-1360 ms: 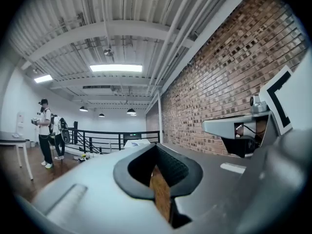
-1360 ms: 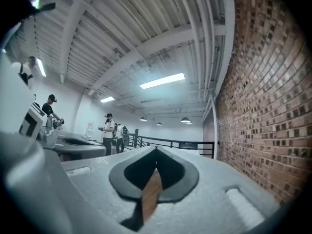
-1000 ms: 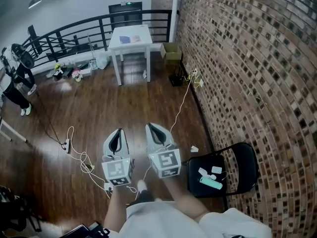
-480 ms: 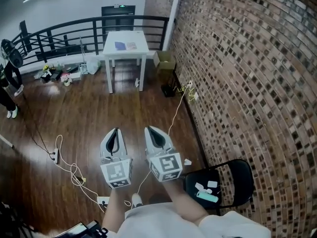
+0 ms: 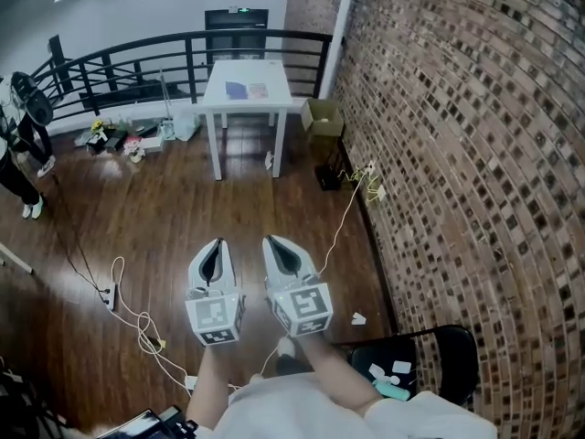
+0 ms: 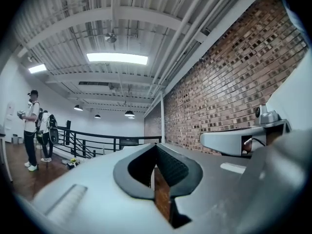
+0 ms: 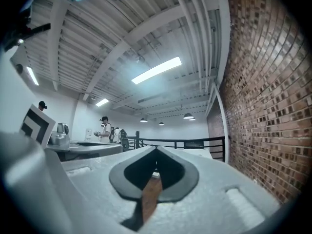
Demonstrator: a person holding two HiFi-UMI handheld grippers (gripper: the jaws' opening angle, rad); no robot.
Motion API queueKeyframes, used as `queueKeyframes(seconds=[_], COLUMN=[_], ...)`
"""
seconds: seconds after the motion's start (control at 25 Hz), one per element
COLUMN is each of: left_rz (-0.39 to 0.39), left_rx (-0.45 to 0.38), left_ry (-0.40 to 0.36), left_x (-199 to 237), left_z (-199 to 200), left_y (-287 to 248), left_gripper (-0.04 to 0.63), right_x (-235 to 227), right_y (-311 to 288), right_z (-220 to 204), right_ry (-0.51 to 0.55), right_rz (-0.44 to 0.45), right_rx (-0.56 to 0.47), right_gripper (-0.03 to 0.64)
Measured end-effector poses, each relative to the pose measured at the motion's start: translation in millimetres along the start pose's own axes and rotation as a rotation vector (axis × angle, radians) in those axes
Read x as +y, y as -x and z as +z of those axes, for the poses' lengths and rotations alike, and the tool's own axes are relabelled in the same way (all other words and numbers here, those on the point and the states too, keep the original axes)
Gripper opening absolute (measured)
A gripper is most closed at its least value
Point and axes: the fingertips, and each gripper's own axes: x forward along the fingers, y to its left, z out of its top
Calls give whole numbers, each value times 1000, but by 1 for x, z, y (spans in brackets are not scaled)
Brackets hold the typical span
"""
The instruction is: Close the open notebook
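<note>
The open notebook [image 5: 248,90] lies far ahead on a white table [image 5: 239,104], showing a blue page and a pale one. My left gripper [image 5: 216,243] and right gripper [image 5: 271,241] are held side by side over the wooden floor, well short of the table. Both point level toward it. In the left gripper view the left gripper [image 6: 156,145] has its jaws closed tip to tip with nothing between them. The right gripper [image 7: 156,149] looks the same in its own view: shut and empty. The notebook is too far off for either gripper view to show.
A brick wall [image 5: 457,154] runs along the right. A black chair [image 5: 437,355] with small items stands at the lower right. Cables [image 5: 137,314] trail over the floor at left. A black railing [image 5: 137,67], a cardboard box [image 5: 322,115] and a person [image 5: 23,158] are farther off.
The whole view has shifted as I walk forward: the black chair has slid toward the bottom edge. Both grippers keep the same shut, side-by-side pose.
</note>
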Motion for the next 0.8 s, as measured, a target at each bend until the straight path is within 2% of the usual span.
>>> queueKeyframes(seconds=[0.24, 0.4, 0.56, 0.8], left_rz=[14, 34, 63, 105], left_rx=[-44, -37, -13, 20], left_ry=[-6, -13, -12, -28], left_x=[-9, -15, -13, 20], left_z=[16, 18, 9, -5], left_y=[-79, -122, -145, -173], left_gripper=[15, 15, 15, 15], right_x=[-65, -102, -109, -107], right_y=[-55, -87, -114, -156], right_z=[20, 19, 11, -18], right_ry=[2, -32, -82, -117], right_rz=[29, 31, 87, 129], right_rx=[-35, -21, -22, 30], right_gripper=[-13, -13, -14, -13])
